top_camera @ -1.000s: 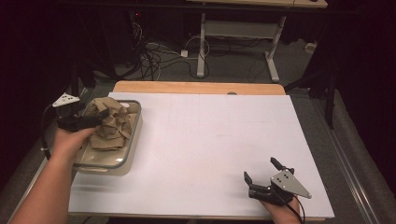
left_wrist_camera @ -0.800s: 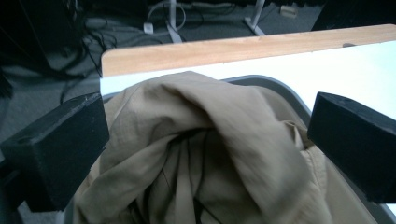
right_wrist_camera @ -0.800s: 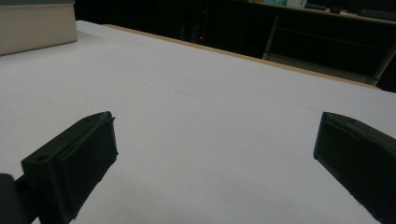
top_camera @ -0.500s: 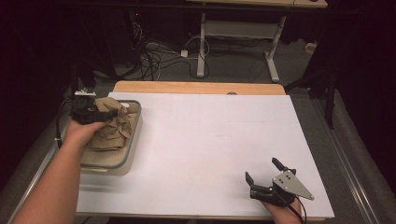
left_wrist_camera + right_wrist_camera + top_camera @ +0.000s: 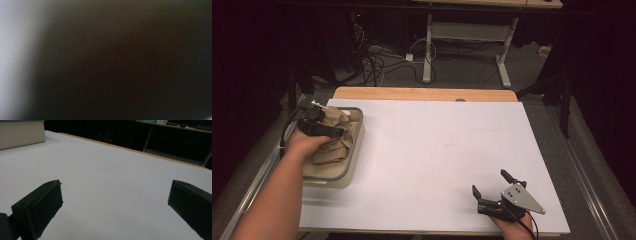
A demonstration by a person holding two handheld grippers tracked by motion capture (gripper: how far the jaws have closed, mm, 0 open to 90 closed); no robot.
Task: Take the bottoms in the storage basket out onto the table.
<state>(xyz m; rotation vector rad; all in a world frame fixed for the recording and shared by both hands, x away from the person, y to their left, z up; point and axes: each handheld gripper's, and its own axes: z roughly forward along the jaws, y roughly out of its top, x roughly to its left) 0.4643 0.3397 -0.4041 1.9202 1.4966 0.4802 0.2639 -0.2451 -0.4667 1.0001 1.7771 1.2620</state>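
A grey-rimmed tray (image 5: 356, 145) stands at the table's left edge and holds a heap of crumpled brown material (image 5: 331, 151), cloth or paper. My left gripper (image 5: 326, 130) lies low over that heap, its jaws pointing right and sunk into the folds. Its own camera gives a dark blur with a pale band at the left, so the jaws cannot be made out. My right gripper (image 5: 490, 183) rests near the front right of the white tabletop (image 5: 437, 145). Its jaws stand wide apart with nothing between them (image 5: 115, 188).
The tray's pale side wall (image 5: 20, 132) appears far off in the right gripper view. A wooden strip (image 5: 422, 94) runs along the table's far edge. Beyond it are a dark floor, cables (image 5: 377, 60) and white desk legs (image 5: 428, 45).
My left gripper has moved right from the tray's outer edge to over the brown heap and dropped into it. The right gripper has stayed in place.
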